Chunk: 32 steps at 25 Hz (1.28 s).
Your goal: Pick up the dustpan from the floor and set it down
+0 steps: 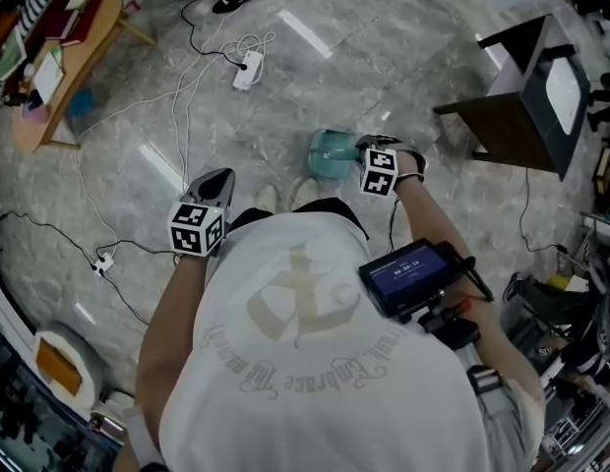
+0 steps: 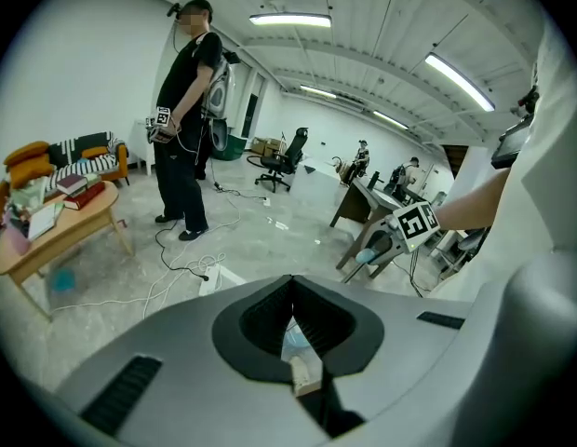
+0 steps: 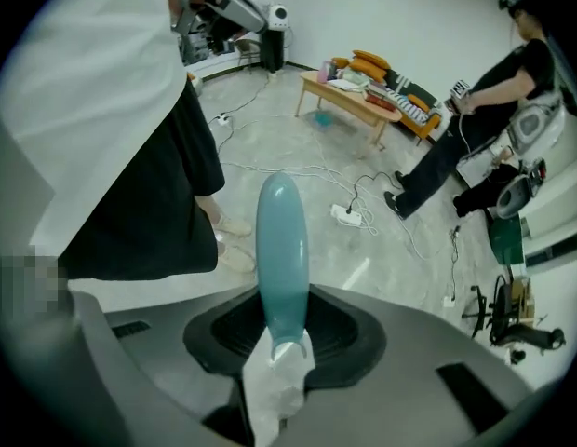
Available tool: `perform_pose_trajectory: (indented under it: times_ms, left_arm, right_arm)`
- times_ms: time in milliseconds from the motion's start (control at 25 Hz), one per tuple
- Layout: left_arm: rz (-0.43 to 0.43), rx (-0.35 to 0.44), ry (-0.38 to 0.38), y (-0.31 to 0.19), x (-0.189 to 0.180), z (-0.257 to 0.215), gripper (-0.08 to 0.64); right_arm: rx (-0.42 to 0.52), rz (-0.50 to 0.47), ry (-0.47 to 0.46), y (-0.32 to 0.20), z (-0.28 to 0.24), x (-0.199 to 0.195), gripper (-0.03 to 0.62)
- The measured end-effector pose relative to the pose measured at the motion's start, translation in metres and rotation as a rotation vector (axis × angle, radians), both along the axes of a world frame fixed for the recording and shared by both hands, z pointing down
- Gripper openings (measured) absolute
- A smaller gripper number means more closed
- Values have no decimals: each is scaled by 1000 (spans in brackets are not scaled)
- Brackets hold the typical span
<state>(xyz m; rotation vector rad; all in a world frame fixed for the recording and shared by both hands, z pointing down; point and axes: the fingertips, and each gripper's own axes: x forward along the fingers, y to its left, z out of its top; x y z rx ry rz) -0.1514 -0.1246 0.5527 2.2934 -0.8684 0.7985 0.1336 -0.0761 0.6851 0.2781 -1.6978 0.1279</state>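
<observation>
In the head view the teal dustpan (image 1: 331,153) hangs low over the grey marble floor, just ahead of the person's shoes (image 1: 285,196). My right gripper (image 1: 363,149) is shut on its handle. The right gripper view shows that teal handle (image 3: 277,250) running straight out between the dark pads, with a scrap of white paper (image 3: 275,385) at the jaw base; the right gripper (image 3: 281,296) points down at the floor. My left gripper (image 1: 214,181) is off to the left, apart from the dustpan, jaws together. From the left gripper view (image 2: 290,291) the right gripper (image 2: 386,246) and a bit of teal (image 2: 365,256) show.
A white power strip (image 1: 248,70) with looping cables lies on the floor ahead. A wooden table (image 1: 71,59) with books stands far left, a dark desk (image 1: 517,101) at the right. Another person (image 2: 186,119) stands near the table.
</observation>
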Motion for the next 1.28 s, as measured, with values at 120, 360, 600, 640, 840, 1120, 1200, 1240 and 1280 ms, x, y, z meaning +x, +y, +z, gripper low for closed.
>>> perform_pose_trajectory:
  times_ms: [120,360,600,640,840,1120,1200,1240,1280]
  left_arm:
    - [-29,-9,-9,1,-3,2,12]
    - [-83,-13,-15,3,-9,1,12]
    - [-149,-25,-32,9,-17,4,12]
    - [-162,-26,-36,10,-20,4,12]
    - [-233,-31,-51,23,-35,4,12]
    - [-313,-31,-61,41,-47,-3,12]
    - [-326,-33,-63,45,-49,-3,12]
    - [-331,-35,-63,48,-49,-3,12]
    - [-336,-38,-63,50,-49,-3,12]
  right_arm:
    - [-13,-137,25,-3,9,-6,126]
    - [-31,-365,97,-8,27,-6,126]
    - [-62,-534,164,-17,51,-4,124]
    - [-62,-563,172,-19,55,-7,124]
    - [-56,-702,180,-21,67,-27,124]
    - [-49,-700,129,-14,69,-62,126]
    - [-42,-679,126,-15,68,-67,126]
    - [-44,-670,125,-15,69,-68,127]
    - [-49,-660,124,-15,69,-67,127]
